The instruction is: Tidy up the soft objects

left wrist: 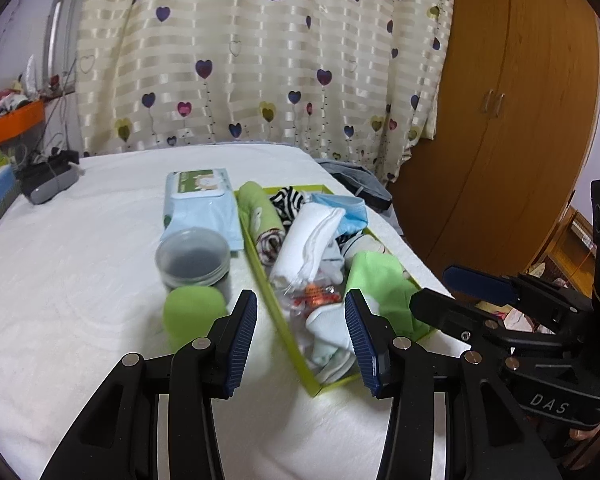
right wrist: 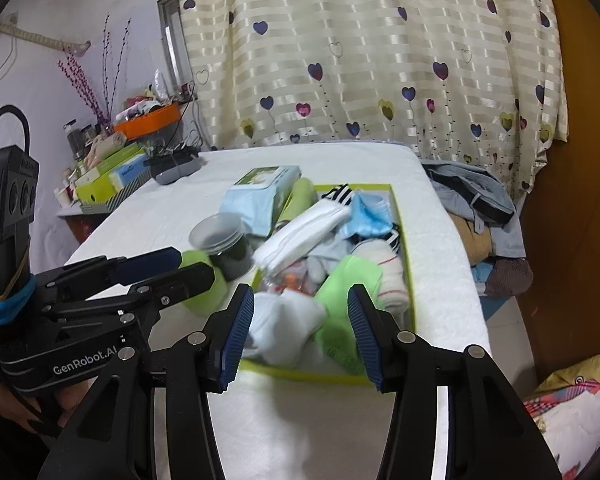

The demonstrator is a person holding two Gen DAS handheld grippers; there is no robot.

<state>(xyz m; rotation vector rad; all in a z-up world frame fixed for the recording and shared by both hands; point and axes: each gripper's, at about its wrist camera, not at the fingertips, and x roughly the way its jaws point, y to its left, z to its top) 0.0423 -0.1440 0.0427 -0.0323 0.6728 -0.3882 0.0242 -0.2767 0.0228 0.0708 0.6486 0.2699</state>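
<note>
A lime-green tray (left wrist: 269, 298) (right wrist: 405, 240) on the white bed holds socks, a white folded cloth (left wrist: 312, 236) (right wrist: 304, 232), a blue mask (left wrist: 346, 210) (right wrist: 370, 216), a green rolled cloth (left wrist: 258, 210) and a bright green sock (left wrist: 380, 280) (right wrist: 346, 280). A green soft ball (left wrist: 192, 310) (right wrist: 204, 286) lies left of the tray beside a lidded clear jar (left wrist: 194, 258) (right wrist: 224, 246). My left gripper (left wrist: 301, 340) is open and empty above the tray's near left edge. My right gripper (right wrist: 300, 336) is open and empty above the tray's near end.
A wet-wipes pack (left wrist: 200, 202) (right wrist: 262, 192) lies behind the jar. A grey device (left wrist: 48, 182) sits at the bed's far left. Clothes (right wrist: 476, 200) are piled right of the bed. A wooden wardrobe (left wrist: 500, 100) stands at the right, a curtain (left wrist: 260, 60) behind.
</note>
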